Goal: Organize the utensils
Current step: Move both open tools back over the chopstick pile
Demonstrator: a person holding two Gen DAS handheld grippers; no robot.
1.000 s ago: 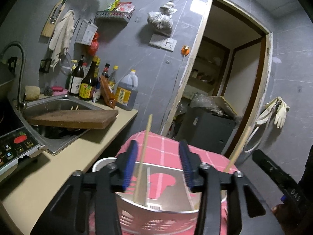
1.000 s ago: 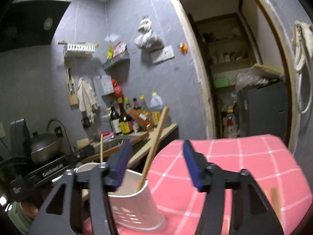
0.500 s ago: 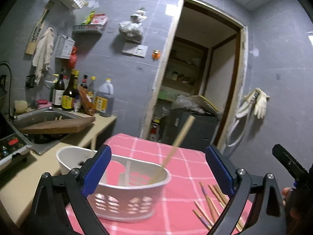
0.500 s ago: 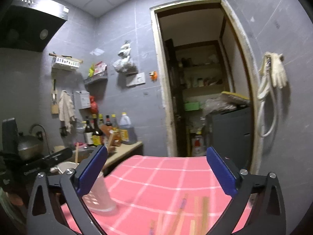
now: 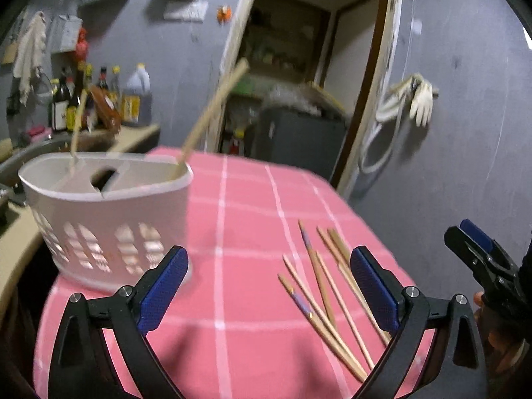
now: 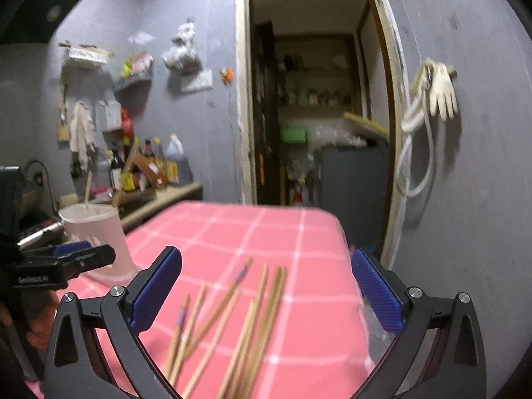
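Grey-walled kitchen, pink checked tablecloth (image 5: pixel 252 206): both tongs released and empty, chopsticks partly sorted.

Left gripper (image 5: pixel 266 292) and right gripper (image 6: pixel 266 296) have just been opening, jaws now spread wide with nothing between the pads. Loose chopsticks (image 5: pixel 329 292) lie fanned on the cloth at 4 o'clock in the left view, dead ahead at 6 in the right view (image 6: pixel 232 319), likely next pickup. White slotted holder (image 5: pixel 106 212) stands at 9 o'clock near the table edge; two chopsticks (image 5: pixel 212 109) lean inside it, upright storage being the goal. Sauce bottles (image 5: pixel 99 99) on the counter behind and the doorway (image 6: pixel 316 99) at 12 are well apart, nothing blocks the pile. Overlapping sticks may make a single-stick grasp fiddly.
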